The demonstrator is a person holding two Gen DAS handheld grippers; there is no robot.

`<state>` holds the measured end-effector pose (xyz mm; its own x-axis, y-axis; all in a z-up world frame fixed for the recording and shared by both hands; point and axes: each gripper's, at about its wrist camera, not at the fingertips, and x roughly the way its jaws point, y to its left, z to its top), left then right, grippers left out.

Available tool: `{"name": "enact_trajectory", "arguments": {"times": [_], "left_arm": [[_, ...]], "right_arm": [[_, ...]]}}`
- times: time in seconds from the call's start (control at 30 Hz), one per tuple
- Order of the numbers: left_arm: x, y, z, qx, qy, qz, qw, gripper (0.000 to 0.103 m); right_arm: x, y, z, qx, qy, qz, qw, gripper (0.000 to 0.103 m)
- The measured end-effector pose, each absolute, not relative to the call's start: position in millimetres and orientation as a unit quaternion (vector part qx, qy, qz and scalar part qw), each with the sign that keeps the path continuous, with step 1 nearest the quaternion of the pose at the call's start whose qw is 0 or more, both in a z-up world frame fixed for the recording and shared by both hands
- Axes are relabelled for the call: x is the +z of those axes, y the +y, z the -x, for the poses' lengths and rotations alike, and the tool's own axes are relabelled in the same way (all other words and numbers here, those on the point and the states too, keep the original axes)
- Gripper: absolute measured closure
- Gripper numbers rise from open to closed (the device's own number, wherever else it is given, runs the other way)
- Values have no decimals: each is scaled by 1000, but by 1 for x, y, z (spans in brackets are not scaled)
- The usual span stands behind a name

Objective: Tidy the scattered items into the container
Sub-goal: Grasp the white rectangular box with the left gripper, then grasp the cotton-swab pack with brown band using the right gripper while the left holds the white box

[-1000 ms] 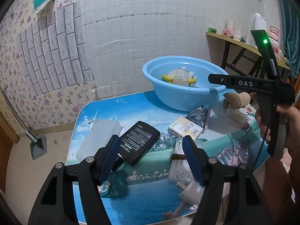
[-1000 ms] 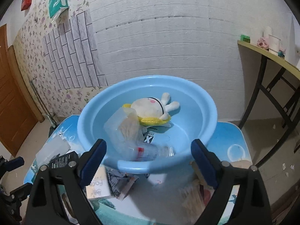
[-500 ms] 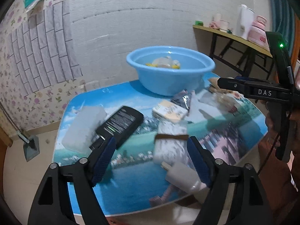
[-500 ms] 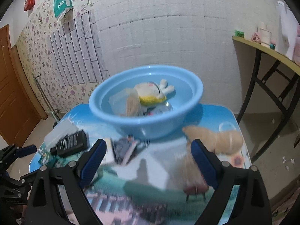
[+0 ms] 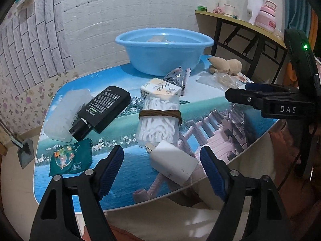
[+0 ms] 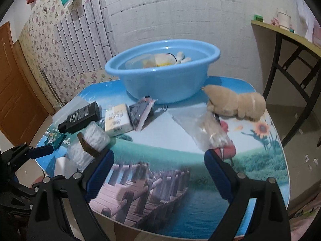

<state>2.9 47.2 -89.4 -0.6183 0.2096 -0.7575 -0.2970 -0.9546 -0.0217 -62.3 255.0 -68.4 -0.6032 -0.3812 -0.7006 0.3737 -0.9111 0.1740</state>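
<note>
A blue basin (image 5: 163, 50) (image 6: 164, 80) stands at the table's far side with a white plush toy (image 6: 166, 59) and a clear tub inside. Scattered in front of it lie a black bottle (image 5: 102, 110), a clear box (image 5: 64, 114), a tissue pack (image 5: 160, 87), a dark snack packet (image 6: 140, 114), a banded bag of white sticks (image 5: 158, 118), a white block (image 5: 173, 162), a green sachet (image 5: 70, 158), a beige plush (image 6: 236, 104) and a clear bag of swabs (image 6: 208, 128). My left gripper (image 5: 161, 152) hangs open just over the white block. My right gripper (image 6: 158, 156) is open and holds nothing, over the table's front.
A side table (image 5: 240, 26) with a pink bottle (image 5: 266, 18) and cups stands at the right. A wooden door (image 6: 12, 100) is at the left and a dustpan (image 5: 25, 152) lies on the floor. The table's front edge (image 5: 180, 192) is close below both grippers.
Both grippers have drawn back from the basin and sunk toward the table's front. The left jaws stand wider than a second ago. The white block has come between the left fingers.
</note>
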Motion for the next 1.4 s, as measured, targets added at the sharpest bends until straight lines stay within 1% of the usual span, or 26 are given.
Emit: {"name": "enact_trajectory", "arguments": {"times": [0.13, 0.2, 0.27, 0.3, 0.33, 0.6, 0.9, 1.23, 1.4], "left_arm": [[-92, 50, -2, 895, 54, 417, 146, 25], [-94, 51, -2, 893, 55, 420, 149, 28], [-96, 50, -2, 891, 53, 424, 151, 41], [-96, 49, -2, 890, 50, 426, 155, 44], [-96, 49, -2, 889, 47, 427, 160, 53], [-95, 35, -7, 891, 51, 427, 145, 53], [-95, 9, -3, 898, 33, 424, 113, 53], [-96, -5, 2, 903, 29, 415, 108, 53], [-97, -12, 5, 905, 27, 411, 107, 53]], "right_arm": [[-70, 255, 61, -892, -12, -398, 212, 10], [-70, 254, 61, -892, -10, -398, 213, 10], [-71, 253, 61, -891, -9, -400, 215, 10], [-71, 252, 60, -890, -9, -401, 215, 10], [-71, 252, 60, -890, -8, -402, 216, 10], [-71, 247, 58, -887, -4, -405, 220, 10], [-74, 231, 56, -880, 1, -414, 234, 10], [-73, 198, 46, -870, 41, -409, 272, 10], [-78, 183, 50, -859, 50, -419, 291, 4]]}}
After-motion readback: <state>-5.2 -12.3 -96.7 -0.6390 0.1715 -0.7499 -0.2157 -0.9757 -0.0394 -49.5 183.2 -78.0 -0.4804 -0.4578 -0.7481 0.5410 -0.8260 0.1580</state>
